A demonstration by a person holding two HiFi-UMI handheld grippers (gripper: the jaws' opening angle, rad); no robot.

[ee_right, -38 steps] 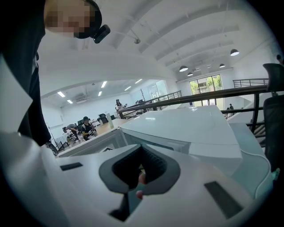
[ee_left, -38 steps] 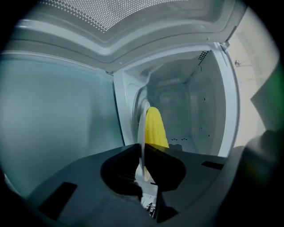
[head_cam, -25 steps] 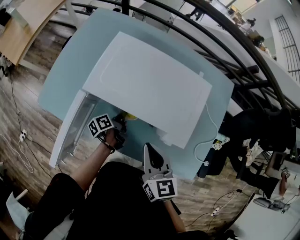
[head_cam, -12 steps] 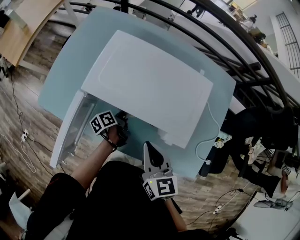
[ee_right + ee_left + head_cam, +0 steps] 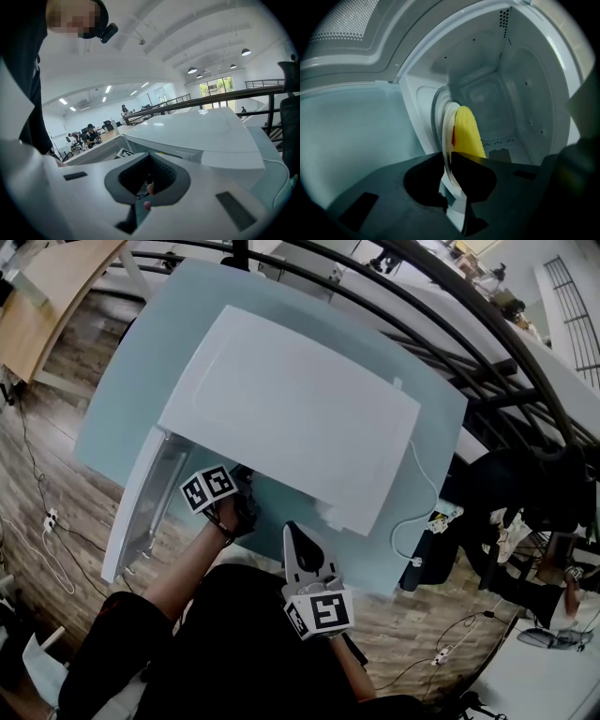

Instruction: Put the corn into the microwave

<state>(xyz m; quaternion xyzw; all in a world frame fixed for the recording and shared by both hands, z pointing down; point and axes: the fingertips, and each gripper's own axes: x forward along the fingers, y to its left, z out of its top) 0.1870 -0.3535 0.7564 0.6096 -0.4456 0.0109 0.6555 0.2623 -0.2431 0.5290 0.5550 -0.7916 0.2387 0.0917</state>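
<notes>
Premises: open-plan office hall. Evidence:
- people [image 5: 90, 133] seated at workstations in background
- strip lights [image 5: 108, 89] on high white ceiling
- glazed wall [image 5: 216, 87] at far end
- dark railing [image 5: 220, 97] beyond table's far edge
- wooden desk [image 5: 56, 292] off table's far-left corner
- wood-plank floor [image 5: 56, 409] with cabled power strip [image 5: 49, 518] off left edge
- white microwave [image 5: 291, 409] on pale blue table [image 5: 150, 343]

Corn [image 5: 468, 133] on plate [image 5: 446, 133], within microwave [image 5: 291, 409] opening; microwave on table [image 5: 141, 357].

One microwave [image 5: 291, 409], one corn [image 5: 468, 131] (one plate [image 5: 445, 140]).
</notes>
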